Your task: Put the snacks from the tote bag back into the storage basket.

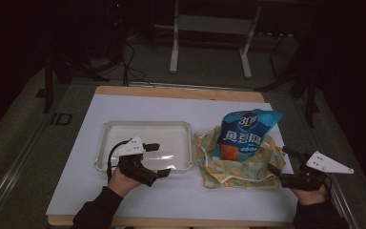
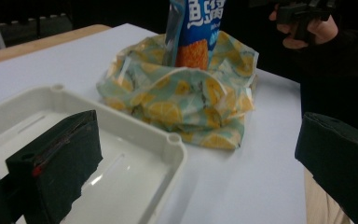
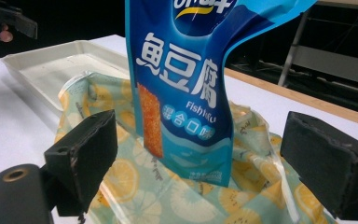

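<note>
We see a blue snack bag (image 1: 248,133) standing up inside a soft yellow lemon-print bag (image 1: 240,164) on the white desk (image 1: 76,191). Both sit at about 3 o'clock from the white tray (image 1: 145,143).

We think the snack bag is light and puffy, with a smooth, slippery skin. It may crinkle or tip over if we push it. A good place to hold it looks like the flat top edge, or the side seam. The lemon-print bag looks thin, floppy and see-through, so it would bend and slide when pulled. Its open rim looks like the best spot to pinch.

Our right claw (image 1: 280,164) rests low at 3 o'clock from the bags, pointing at them. Its two black pads are wide apart and hold nothing. In the right gripper view the snack bag (image 3: 191,93) stands between them.

Our left claw (image 1: 158,160) lies over the near edge of the tray, pointing toward 3 o'clock. It is wide apart too, and empty.
</note>
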A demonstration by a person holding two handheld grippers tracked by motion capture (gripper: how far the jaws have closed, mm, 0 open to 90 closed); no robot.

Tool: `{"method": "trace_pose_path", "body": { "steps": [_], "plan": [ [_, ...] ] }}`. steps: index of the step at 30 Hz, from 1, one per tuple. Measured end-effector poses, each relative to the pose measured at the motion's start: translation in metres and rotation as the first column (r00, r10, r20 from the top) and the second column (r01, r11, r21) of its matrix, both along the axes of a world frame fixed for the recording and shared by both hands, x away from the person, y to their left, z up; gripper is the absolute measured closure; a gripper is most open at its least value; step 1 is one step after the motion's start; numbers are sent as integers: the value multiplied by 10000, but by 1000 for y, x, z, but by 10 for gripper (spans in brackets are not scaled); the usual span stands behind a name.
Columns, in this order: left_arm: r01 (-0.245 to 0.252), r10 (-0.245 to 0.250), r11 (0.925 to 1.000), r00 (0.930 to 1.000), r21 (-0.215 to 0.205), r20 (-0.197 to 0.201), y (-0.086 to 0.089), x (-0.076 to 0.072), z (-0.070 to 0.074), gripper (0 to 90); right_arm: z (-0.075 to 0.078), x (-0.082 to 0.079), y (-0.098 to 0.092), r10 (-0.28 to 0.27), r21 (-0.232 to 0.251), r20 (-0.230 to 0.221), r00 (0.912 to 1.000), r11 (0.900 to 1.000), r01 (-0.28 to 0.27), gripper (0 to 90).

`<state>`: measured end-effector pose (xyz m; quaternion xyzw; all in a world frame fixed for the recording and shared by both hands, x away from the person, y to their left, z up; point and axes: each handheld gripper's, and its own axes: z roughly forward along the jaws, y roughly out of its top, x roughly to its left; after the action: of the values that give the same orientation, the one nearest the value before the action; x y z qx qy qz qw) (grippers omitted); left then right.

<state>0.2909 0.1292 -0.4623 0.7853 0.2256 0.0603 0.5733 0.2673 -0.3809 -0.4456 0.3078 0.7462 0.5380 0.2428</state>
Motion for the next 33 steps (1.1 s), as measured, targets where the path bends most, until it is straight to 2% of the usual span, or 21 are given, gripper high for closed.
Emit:
{"method": "trace_pose_path", "body": {
  "steps": [4, 8, 12, 25, 33],
  "plan": [
    [393, -393, 9992, 9991, -45, -132, -13, 9, 5, 21, 3, 5, 2, -40, -9, 25, 10000, 10000, 40, 107],
    [558, -556, 9983, 9984, 165, -92, -29, 17, 6, 21, 4, 9, 2, -22, 37, 27, 10000, 10000, 22, 107],
    [802, -800, 9967, 9966, 109, -209, -43, 25, 6, 22, 3, 13, 2, -52, 44, -17, 10000, 10000, 52, 107],
    [1001, -1004, 9948, 9948, 195, 178, -85, 50, 16, 22, 1, 26, 6, -36, 123, -196, 9998, 9999, 38, 107],
    [1062, -1065, 9942, 9941, 153, 188, -105, 63, 17, 22, -1, 36, 8, 14, 52, -395, 9992, 10000, -12, 107]
  ]
}}
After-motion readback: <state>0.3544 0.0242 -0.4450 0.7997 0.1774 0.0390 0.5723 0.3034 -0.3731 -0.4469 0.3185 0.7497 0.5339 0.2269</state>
